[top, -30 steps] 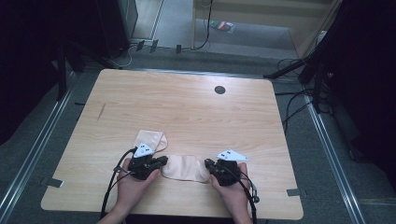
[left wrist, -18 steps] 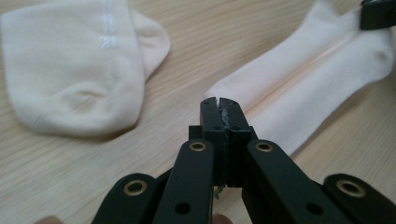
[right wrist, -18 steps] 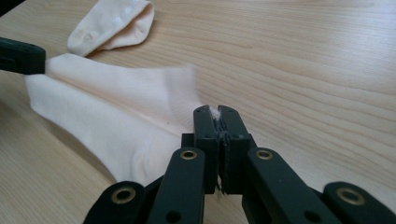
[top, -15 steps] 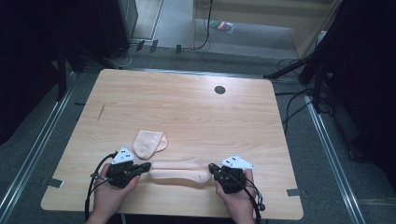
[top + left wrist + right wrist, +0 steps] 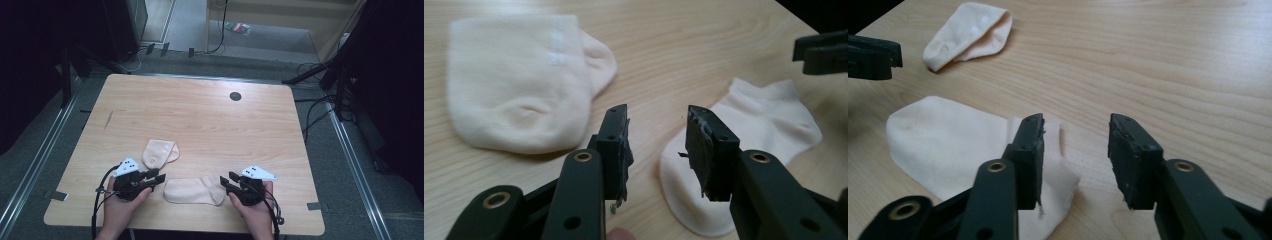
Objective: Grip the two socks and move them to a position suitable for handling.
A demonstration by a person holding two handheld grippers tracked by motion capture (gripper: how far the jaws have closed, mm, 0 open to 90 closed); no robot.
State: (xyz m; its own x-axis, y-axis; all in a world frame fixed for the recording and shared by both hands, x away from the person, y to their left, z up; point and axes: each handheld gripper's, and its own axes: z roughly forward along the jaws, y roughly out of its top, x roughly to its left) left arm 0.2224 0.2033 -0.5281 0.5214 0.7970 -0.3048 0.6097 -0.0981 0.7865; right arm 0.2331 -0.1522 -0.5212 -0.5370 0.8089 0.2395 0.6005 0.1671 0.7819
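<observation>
A cream sock (image 5: 194, 190) lies flat near the table's front edge, between my two grippers. My left gripper (image 5: 157, 178) sits just off its left end. Its jaws have just been opening and are open, with bare wood between them (image 5: 656, 117). My right gripper (image 5: 225, 182) sits at the sock's right end. Its jaws have also just been opening and are open (image 5: 1075, 125), and the sock's cuff (image 5: 948, 145) lies under and beside one jaw. A second cream sock (image 5: 159, 153), folded over, lies just behind the left gripper (image 5: 519, 85).
The wooden table (image 5: 200, 115) has a small dark cable hole (image 5: 235, 96) near its far edge. Grey carpet with cables and dark stands surrounds the table. The person's hands come in over the front edge.
Both grippers held the near sock's ends and pulled it out lengthwise, the left hand moving left. Now both have let go, and the sock lies slack on the table.
</observation>
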